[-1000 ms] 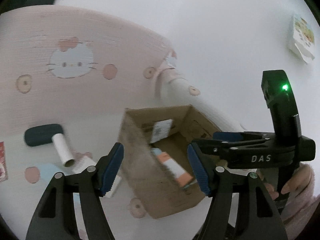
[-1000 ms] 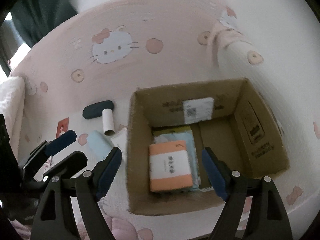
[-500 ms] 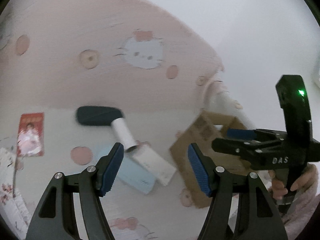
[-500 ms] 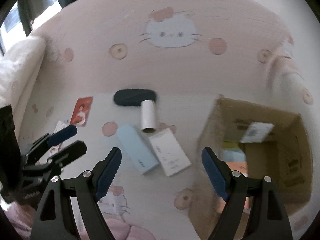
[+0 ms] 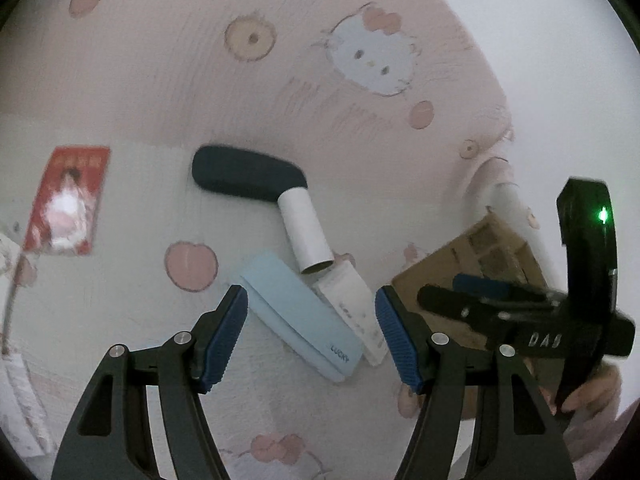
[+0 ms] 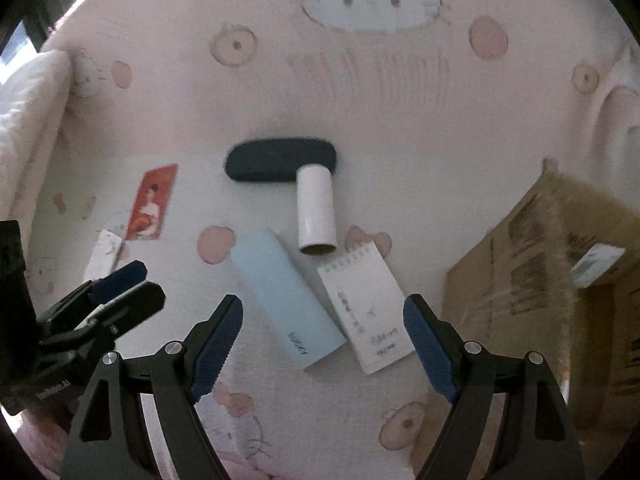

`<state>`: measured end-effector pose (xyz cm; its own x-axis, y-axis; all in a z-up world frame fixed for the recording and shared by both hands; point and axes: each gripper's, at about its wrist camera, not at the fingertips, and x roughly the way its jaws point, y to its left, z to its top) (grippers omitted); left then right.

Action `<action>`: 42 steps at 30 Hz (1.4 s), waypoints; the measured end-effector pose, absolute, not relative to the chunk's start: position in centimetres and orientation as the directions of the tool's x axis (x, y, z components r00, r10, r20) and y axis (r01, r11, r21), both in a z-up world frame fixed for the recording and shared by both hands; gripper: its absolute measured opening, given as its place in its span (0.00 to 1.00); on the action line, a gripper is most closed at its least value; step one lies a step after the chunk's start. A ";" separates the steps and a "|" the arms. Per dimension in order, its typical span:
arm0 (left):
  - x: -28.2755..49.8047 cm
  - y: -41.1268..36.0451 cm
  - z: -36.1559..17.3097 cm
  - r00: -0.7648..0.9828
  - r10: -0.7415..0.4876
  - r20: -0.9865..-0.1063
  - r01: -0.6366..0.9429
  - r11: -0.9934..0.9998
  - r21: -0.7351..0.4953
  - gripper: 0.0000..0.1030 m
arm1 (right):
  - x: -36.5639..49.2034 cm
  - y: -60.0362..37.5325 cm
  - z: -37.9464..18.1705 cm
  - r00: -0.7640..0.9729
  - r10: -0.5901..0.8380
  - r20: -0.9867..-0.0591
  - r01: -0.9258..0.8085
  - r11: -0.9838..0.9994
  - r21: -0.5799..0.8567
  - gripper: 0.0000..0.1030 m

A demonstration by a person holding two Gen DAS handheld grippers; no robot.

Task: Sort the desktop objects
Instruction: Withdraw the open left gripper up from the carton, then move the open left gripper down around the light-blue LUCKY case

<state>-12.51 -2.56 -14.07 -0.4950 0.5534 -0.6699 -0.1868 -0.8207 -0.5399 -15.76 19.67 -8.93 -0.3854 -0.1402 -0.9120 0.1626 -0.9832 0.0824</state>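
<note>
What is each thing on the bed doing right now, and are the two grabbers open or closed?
left gripper: open, empty.
right gripper: open, empty.
light blue case: closed, lying flat.
white notepad: closed, flat beside the case.
white tube: lying on its side, open end toward the camera.
dark case: closed, flat.
red card: lying face up.
cardboard box: open.

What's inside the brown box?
Only a white label on an inner wall of the box shows. The near wall hides its floor, so anything lying inside cannot be seen.
</note>
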 end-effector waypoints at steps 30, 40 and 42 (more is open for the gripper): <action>-15.3 0.8 -23.9 -0.308 0.588 -0.748 -0.010 -0.788 -0.615 0.33 | -17.5 20.7 -20.2 -0.324 -0.165 -0.932 0.025 -0.986 0.166 0.20; -17.0 0.4 -23.9 -0.295 0.565 -0.771 -0.060 -0.816 -0.575 0.29 | -16.9 19.6 -20.4 -0.284 -0.202 -0.937 0.069 -0.979 0.190 0.19; -17.4 0.1 -23.6 -0.309 0.550 -0.776 -0.069 -0.827 -0.558 0.29 | -16.4 19.0 -20.3 -0.251 -0.254 -0.934 0.098 -0.967 0.237 0.19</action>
<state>-17.36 0.07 -23.58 -0.3093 0.5497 -0.7760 -0.0690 -0.8268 -0.5582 -16.41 18.98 -20.35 -0.2510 -0.2540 -0.9341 0.0975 -0.9667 0.2367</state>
